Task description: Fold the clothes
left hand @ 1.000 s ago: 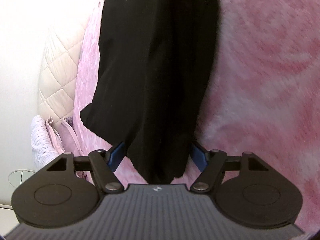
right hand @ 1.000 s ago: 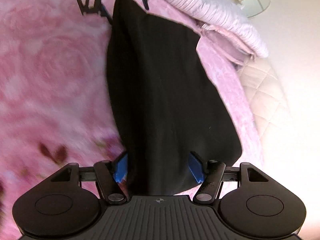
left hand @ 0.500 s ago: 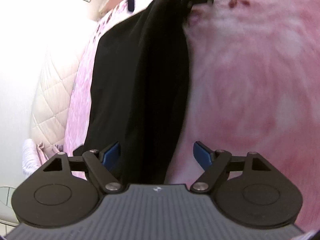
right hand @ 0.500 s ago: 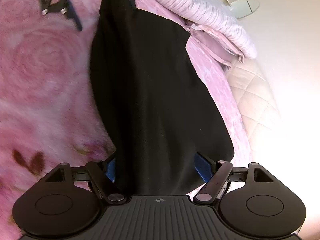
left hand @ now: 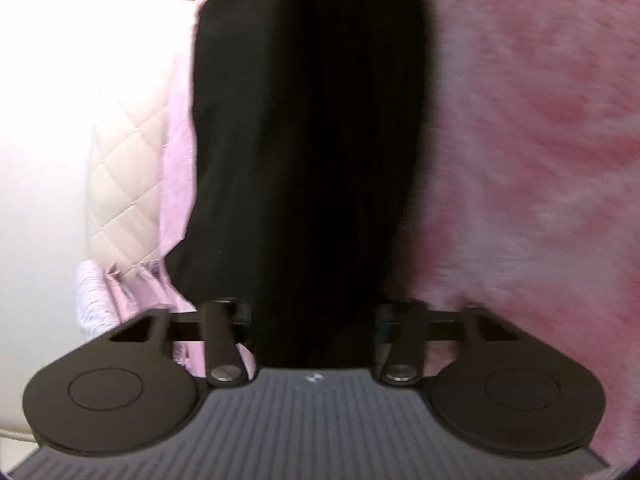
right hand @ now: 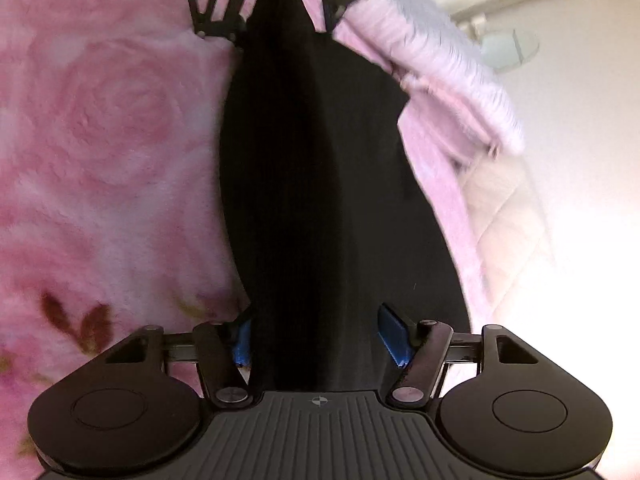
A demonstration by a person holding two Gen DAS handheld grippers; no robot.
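Black garment (right hand: pixel 320 200) runs lengthwise between both claws above pink blanket (right hand: pixel 112 140) | right gripper (right hand: pixel 316 336) jaws apart, cloth between them | left gripper (right hand: pixel 276 8) at far end, grip unclear | pillow (right hand: pixel 432 64) beyond

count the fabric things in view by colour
black: 1, the garment stretched between the left gripper and the right gripper
pink: 2, the rose blanket and the lilac-pink sheet
striped pale lilac: 1, the pillow
cream: 1, the quilted mattress side
total: 5
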